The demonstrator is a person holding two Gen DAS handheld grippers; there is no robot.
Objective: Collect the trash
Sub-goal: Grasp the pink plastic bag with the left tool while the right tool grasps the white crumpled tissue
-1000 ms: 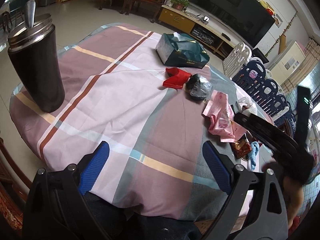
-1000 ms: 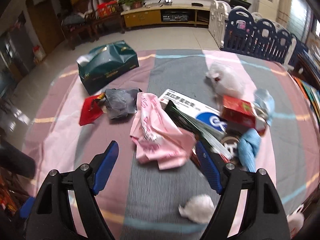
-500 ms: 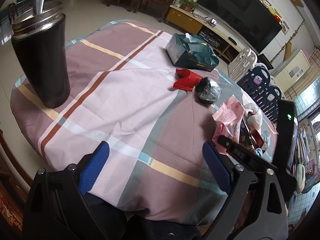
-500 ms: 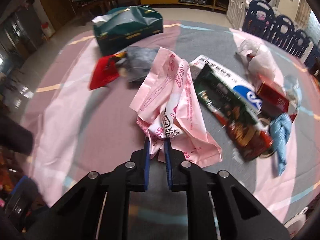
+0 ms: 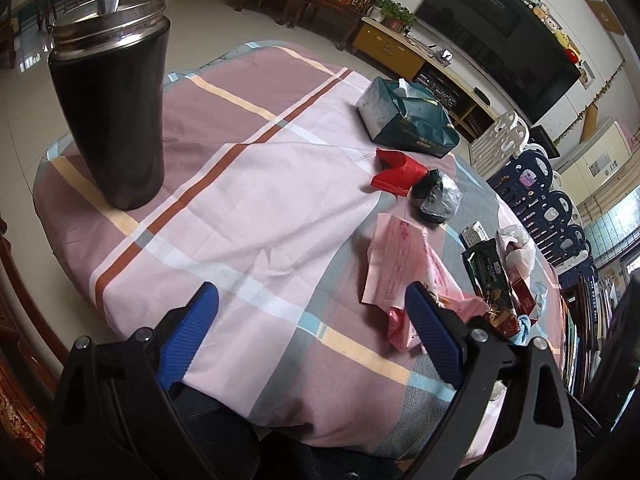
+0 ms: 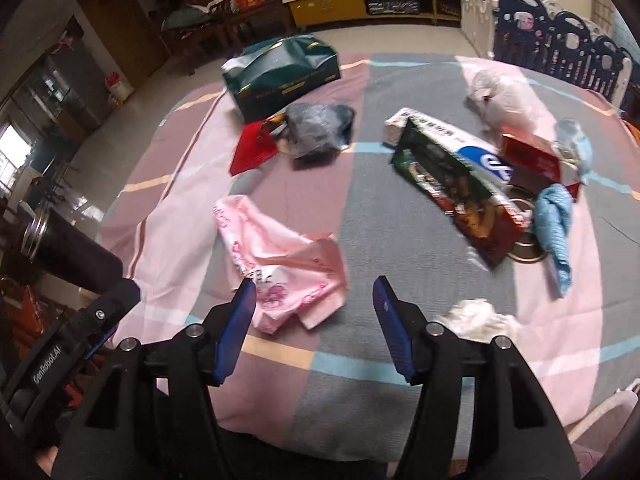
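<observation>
Plaid cloth (image 6: 360, 360); crumpled pink plastic wrapper (image 6: 280, 268); right claw (image 6: 314, 308) spread.

Soft daylight; fisheye edge warp; rt view motion-blurred.

Left wrist view: low at the near-left edge of the table (image 5: 248, 184), facing far-right across the cloth, close beside the black bin (image 5: 110, 120). Right wrist view: higher over the near edge, facing straight to the far side. Both views share the pink wrapper (image 5: 400, 272) (image 6: 280, 256), the green box (image 5: 408, 120) (image 6: 280, 76) and the litter at right.
</observation>
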